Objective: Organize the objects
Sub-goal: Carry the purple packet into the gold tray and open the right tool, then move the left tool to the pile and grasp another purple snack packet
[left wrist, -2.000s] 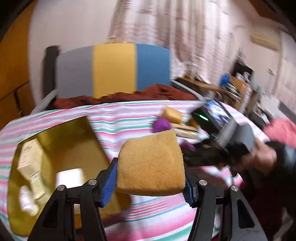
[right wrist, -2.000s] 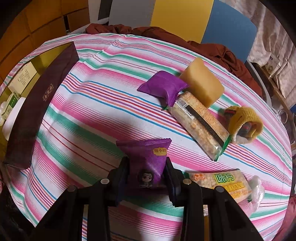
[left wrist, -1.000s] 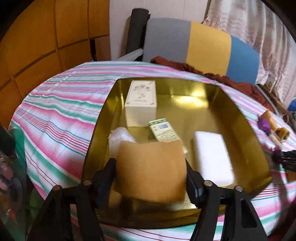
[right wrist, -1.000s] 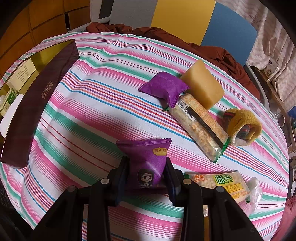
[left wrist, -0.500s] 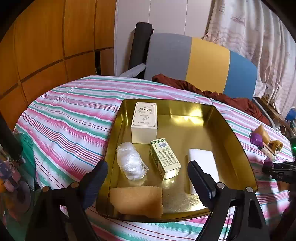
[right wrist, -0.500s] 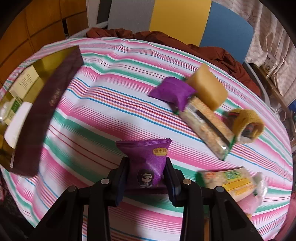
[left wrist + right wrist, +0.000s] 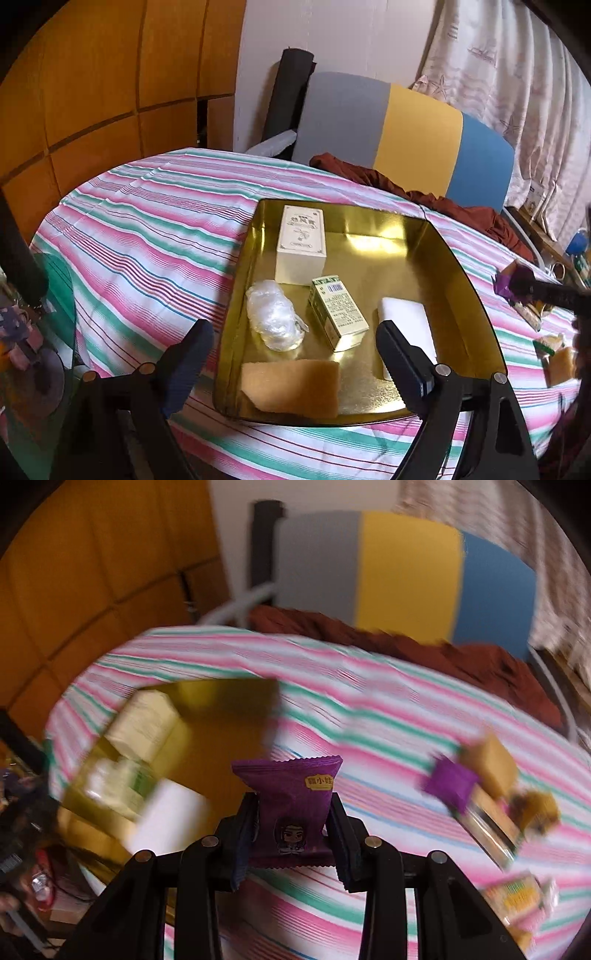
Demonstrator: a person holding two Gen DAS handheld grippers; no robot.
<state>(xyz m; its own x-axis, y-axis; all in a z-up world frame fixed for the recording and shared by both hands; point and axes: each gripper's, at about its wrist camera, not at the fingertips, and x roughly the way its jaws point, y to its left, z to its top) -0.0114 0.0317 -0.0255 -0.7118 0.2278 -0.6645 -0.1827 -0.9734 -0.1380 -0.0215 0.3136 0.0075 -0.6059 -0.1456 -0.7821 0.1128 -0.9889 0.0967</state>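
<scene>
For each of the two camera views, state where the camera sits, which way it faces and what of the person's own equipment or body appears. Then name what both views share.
Left wrist: sits behind the open, empty left gripper, facing down at the shallow gold metal tray on the striped tablecloth; the tan sponge lies inside.
Right wrist: sits behind the right gripper, shut on a purple snack packet; blurred.
Shared: tray, tablecloth, grey-yellow-blue chair back.
</scene>
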